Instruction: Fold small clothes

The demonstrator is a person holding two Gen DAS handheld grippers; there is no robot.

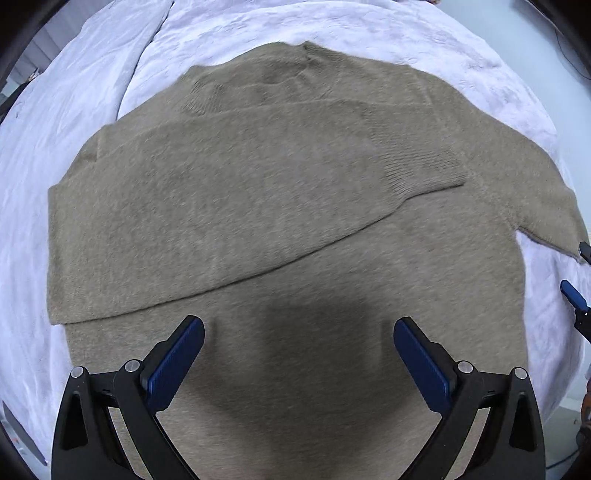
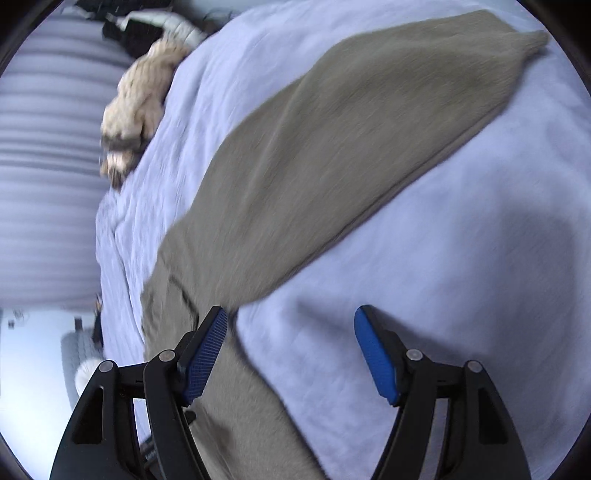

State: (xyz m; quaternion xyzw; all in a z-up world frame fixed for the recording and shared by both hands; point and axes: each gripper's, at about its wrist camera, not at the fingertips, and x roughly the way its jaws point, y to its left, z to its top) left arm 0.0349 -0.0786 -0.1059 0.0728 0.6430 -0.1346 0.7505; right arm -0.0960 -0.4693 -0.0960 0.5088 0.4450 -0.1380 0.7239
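left tool (image 1: 298, 334): points straight down over the sweater (image 1: 258, 206), jaws spread wide, blue pads (image 1: 173, 365) clear of the knit, nothing between them. its shadow falls on the lower body of the garment directly beneath.

right tool (image 2: 291, 325): jaws apart, nothing gripped. the left-hand pad (image 2: 205, 354) sits over the edge of the sweater (image 2: 332, 140), the other pad over bare bedding. whether the pad touches the knit cannot be told; the frame is blurred. in the left wrist view the tips of this tool (image 1: 578, 280) show at the right edge, just beside the end of the unfolded sleeve (image 1: 546, 214).

sweater: taupe, fuzzy knit, lying flat on the bed (image 1: 74, 92), which is covered in a pale lavender-white blanket. one sleeve (image 1: 258, 184) is folded across the chest, its ribbed cuff (image 1: 424, 170) lying on the body toward the right of the left wrist view. the other sleeve extends outward to the right, unfolded. the collar (image 1: 314, 55) lies at the far end.

beyond the sweater: a cream-coloured fluffy garment (image 2: 140, 99) lies at the far edge of the bed, well apart from the sweater, with dark and white items (image 2: 147, 22) past it.
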